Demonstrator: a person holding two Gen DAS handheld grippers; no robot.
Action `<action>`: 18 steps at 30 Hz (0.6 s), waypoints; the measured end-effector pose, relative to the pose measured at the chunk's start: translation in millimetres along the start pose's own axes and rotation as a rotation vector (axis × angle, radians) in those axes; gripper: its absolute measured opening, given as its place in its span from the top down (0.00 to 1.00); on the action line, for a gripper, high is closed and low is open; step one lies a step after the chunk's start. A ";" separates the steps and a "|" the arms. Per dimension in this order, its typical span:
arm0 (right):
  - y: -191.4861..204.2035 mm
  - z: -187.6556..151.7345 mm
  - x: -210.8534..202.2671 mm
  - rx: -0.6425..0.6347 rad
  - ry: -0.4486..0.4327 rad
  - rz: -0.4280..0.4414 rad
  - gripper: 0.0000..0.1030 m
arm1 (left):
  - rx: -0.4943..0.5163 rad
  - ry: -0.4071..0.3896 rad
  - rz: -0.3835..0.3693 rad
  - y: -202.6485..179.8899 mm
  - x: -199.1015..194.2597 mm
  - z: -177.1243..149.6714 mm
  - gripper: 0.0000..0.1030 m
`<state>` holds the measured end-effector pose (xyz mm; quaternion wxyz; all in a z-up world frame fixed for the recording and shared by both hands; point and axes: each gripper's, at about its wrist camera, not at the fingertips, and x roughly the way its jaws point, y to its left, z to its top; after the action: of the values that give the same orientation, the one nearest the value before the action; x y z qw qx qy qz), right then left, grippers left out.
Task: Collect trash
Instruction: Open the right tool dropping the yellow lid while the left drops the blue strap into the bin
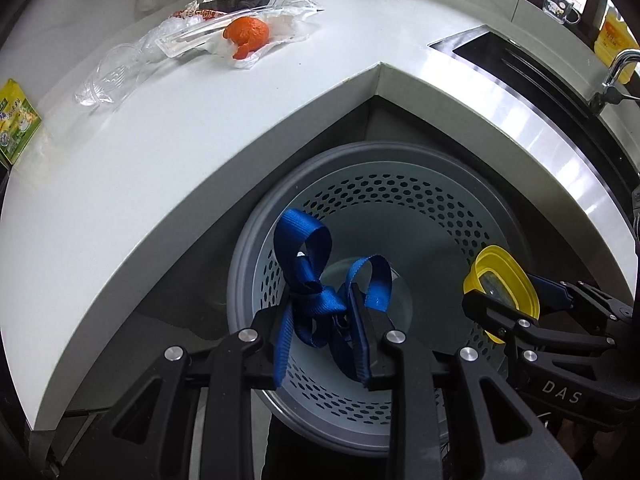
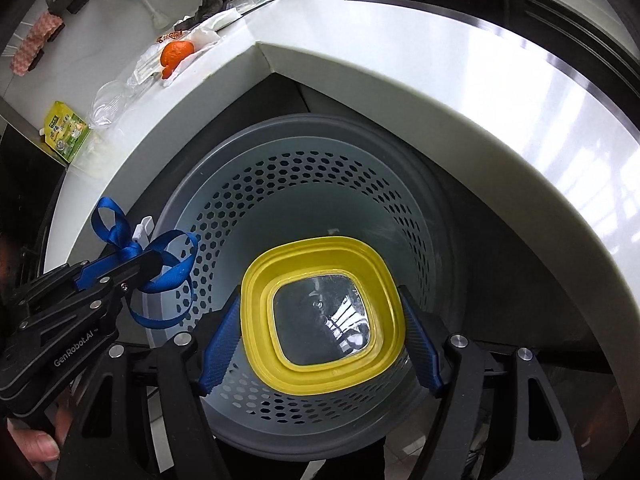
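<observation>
My left claw [image 1: 322,312] pinches blue strap [image 1: 316,280], right claw [image 2: 320,320] clamps yellow lid [image 2: 322,316]; both poised over perforated bin [image 2: 248,184] for dropping.

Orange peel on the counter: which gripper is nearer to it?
Left. The left gripper, shut on the blue strap, hangs over the bin's counter-side rim, on the orange peel's side. The right gripper, shut on the yellow lid, is farther over.

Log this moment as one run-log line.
left gripper: holds blue strap | right gripper: holds yellow lid | both over bin
</observation>
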<state>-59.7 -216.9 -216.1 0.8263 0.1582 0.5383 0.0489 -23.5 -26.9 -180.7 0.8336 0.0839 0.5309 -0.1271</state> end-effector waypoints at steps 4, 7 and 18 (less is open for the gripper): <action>-2.6 1.3 -0.9 0.009 0.008 0.006 0.30 | -0.005 -0.007 0.010 2.6 -2.7 0.4 0.49; -4.3 0.3 0.0 0.022 0.015 0.006 0.29 | -0.007 -0.026 0.015 3.9 -8.6 1.1 0.42; -4.0 -6.0 -11.8 0.021 0.002 -0.013 0.28 | -0.017 -0.031 0.033 7.5 -18.3 1.5 0.42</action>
<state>-70.4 -222.3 -209.4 0.8243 0.1631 0.5408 0.0381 -27.4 -17.9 -163.5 0.8445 0.0834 0.5173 -0.1102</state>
